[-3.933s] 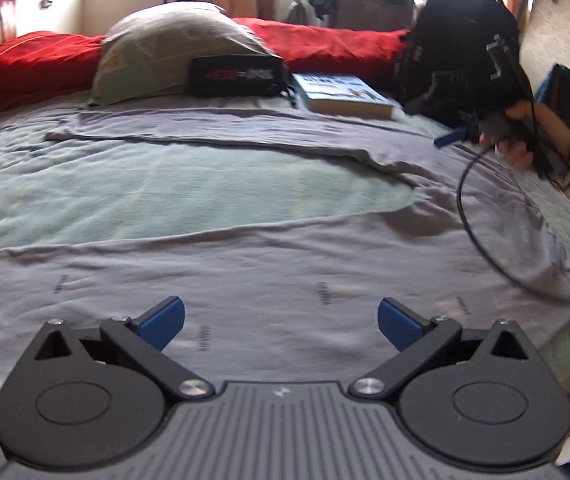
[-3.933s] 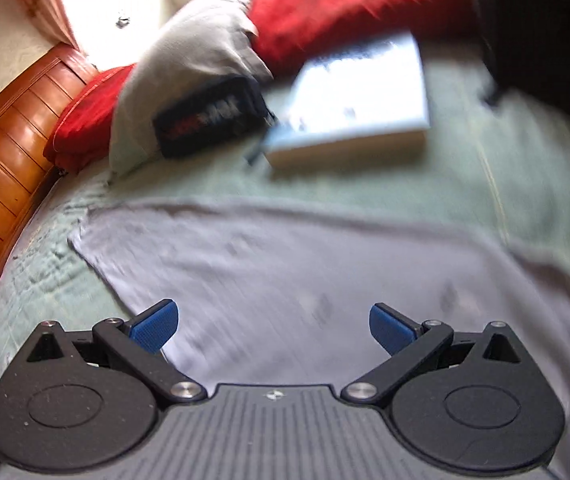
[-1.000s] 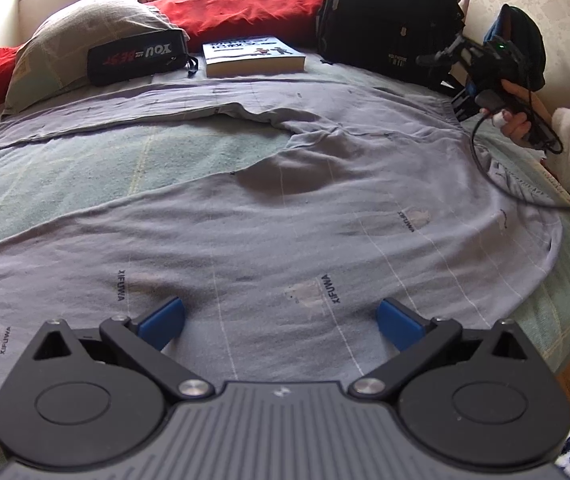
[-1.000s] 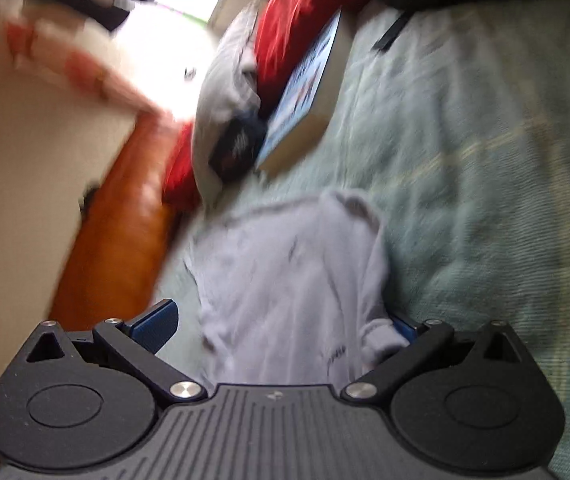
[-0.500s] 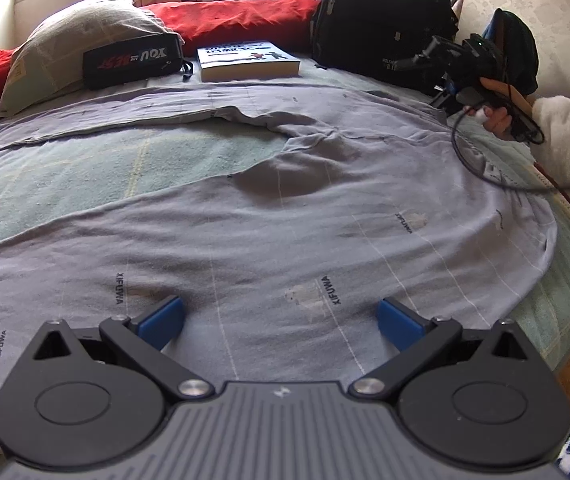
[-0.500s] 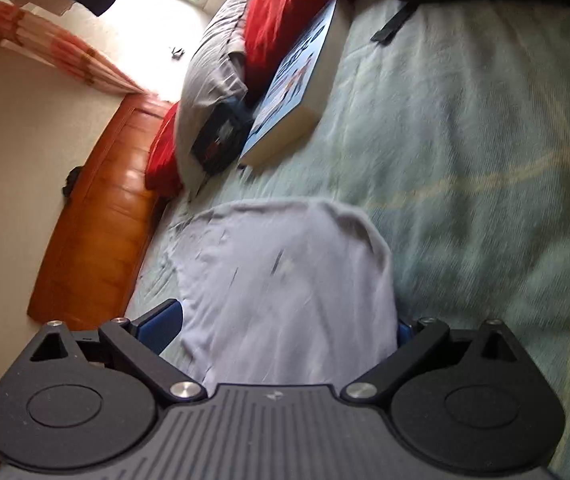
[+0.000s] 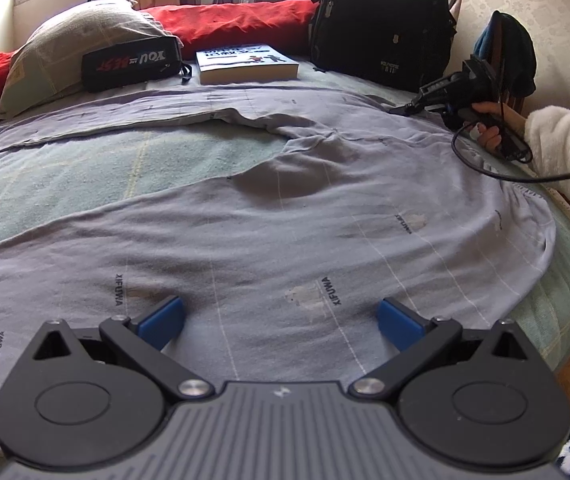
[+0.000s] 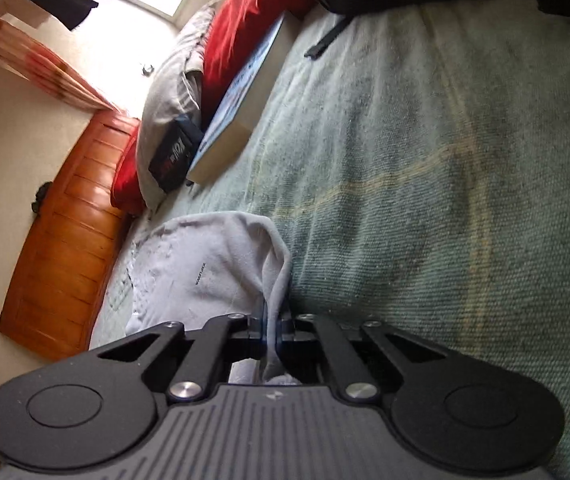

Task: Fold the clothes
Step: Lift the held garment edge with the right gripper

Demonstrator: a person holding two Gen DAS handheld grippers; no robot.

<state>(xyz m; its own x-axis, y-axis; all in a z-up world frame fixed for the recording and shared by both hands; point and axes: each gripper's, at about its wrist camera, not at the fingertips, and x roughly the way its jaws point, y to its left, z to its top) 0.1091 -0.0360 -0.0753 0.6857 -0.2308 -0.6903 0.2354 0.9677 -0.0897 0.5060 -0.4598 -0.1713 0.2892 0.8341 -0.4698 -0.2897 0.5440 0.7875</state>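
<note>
- While the grey trousers (image 7: 285, 216) lie spread flat across the green bedspread (image 7: 85, 168), one leg runs along the near side and the other along the far side, with the waist end at the right.
- The left gripper (image 7: 281, 320) hovers low over the near leg, its blue pads (image 7: 163, 318) standing wide apart with nothing pinched between them; the cloth merely lies beneath.
- The right gripper (image 8: 272, 330) has just been closing, and its jaws now stand pressed together on a fold of the trousers' edge (image 8: 275, 280), the grey cloth bunching up into the nip.
- In the left wrist view that right gripper (image 7: 401, 110) shows at the far right edge of the garment, held by a hand (image 7: 489, 126) coming out of a fluffy white sleeve (image 7: 565, 148), with a black cable (image 7: 485, 168) looping from it over the cloth.
- At the far side of the bed a book (image 7: 245, 62) lies just beside a black pouch (image 7: 131, 63) with red and white lettering, which leans on a grey pillow (image 7: 73, 44).
- A red bolster (image 7: 237, 20) runs behind them, and a black backpack (image 7: 381, 20) stands at the far right.
- In the right wrist view a wooden headboard (image 8: 69, 248) shows at the left.
</note>
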